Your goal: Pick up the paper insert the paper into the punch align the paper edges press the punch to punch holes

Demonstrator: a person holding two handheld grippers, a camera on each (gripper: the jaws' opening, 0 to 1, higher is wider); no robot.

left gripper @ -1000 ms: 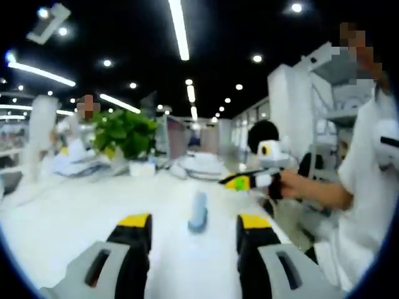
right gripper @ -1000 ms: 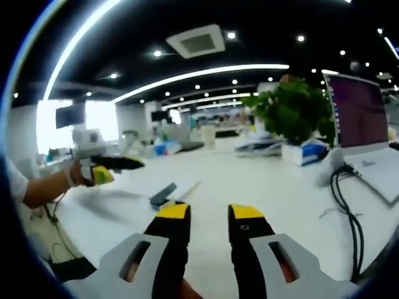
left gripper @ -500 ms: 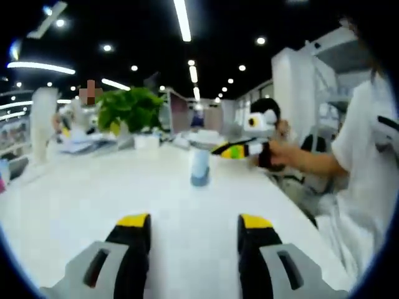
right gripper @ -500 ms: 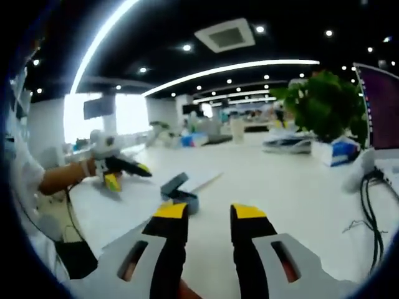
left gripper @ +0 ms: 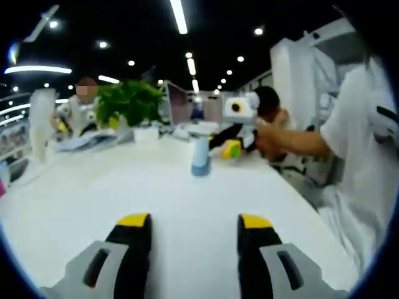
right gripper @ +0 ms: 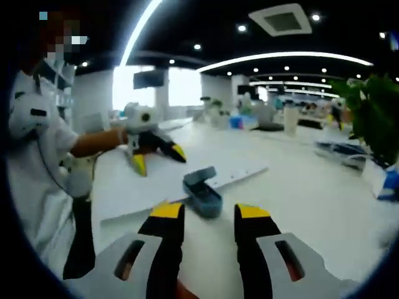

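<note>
In the left gripper view we see the left gripper (left gripper: 194, 233) low over a white table (left gripper: 93, 193), its jaws spread apart with nothing between them. Ahead of it the blue hole punch (left gripper: 200, 157) stands on the table, well apart from the jaws. Just beside the punch, on its right in this view, the right gripper (left gripper: 229, 144) comes in, held in a person's hand (left gripper: 269, 138) (yellow tips, jaws look parted, nothing in them as far as we can tell). Behind, a green plant (left gripper: 128, 103) sits at the far edge of the table.

In the right gripper view we see the right gripper (right gripper: 207, 227) with jaws open and empty. The hole punch (right gripper: 202, 192) lies just ahead of the tips, its lid tilted up, resting on the near edge of a white sheet of paper (right gripper: 149, 184) that lies flat on the table (right gripper: 312, 205). We cannot tell whether the paper is inside the punch slot. The left gripper (right gripper: 156, 152) hovers over the far side of the paper, jaws wide apart, held in a hand (right gripper: 121, 136) (white sleeve behind it). Another plant (right gripper: 377, 118) shows at the right edge.
</note>
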